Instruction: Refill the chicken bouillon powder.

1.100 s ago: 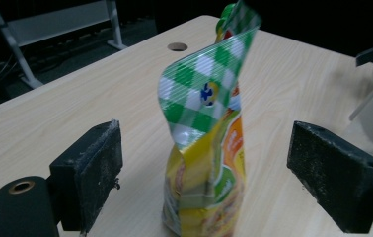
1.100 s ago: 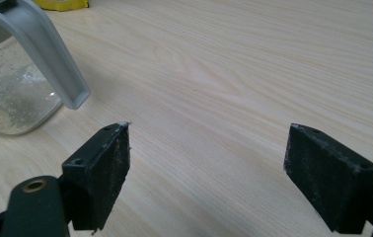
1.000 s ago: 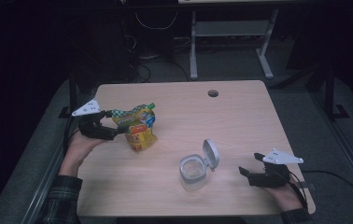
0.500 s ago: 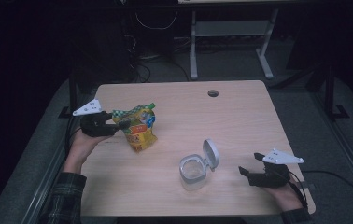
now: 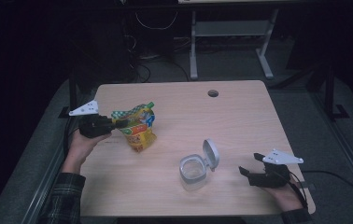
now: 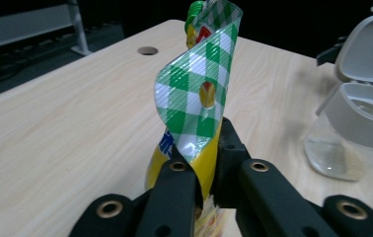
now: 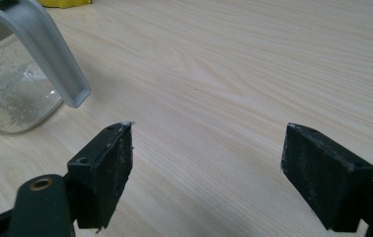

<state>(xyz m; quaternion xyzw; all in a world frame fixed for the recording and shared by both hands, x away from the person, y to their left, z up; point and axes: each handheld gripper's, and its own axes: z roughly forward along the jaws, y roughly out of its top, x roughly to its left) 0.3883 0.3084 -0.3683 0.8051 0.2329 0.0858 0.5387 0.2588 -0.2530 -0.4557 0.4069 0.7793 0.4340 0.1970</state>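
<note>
At a pale wooden counter [image 5: 240, 126], the left gripper [image 5: 118, 124] is clamping a snack pouch [image 5: 138, 128] near its top, its black fingers [image 6: 179, 192] pressing the yellow body from both sides just below the green-and-white checked header. In the left gripper view, that header [image 6: 202, 94] is curling upward above the fingers, a small hang-hole showing in it. Seen from the high view, the pouch is sitting at the counter's left side, leaning toward the gripper, with its lower end on or just above the wood; which of the two cannot be told.

Toward the counter's near right, a clear container [image 5: 193, 171] is standing upright with its grey flip lid [image 5: 210, 154] hinged open and tilted back. The pouch and the container are well apart.

The right gripper [image 5: 250, 163] is resting low at the near right corner, beside the container but not touching it. In the right gripper view its fingers [image 7: 108, 173] are spread wide and holding nothing, bare wood showing between them, while the container [image 7: 7, 94] is sitting off to one side.
</note>
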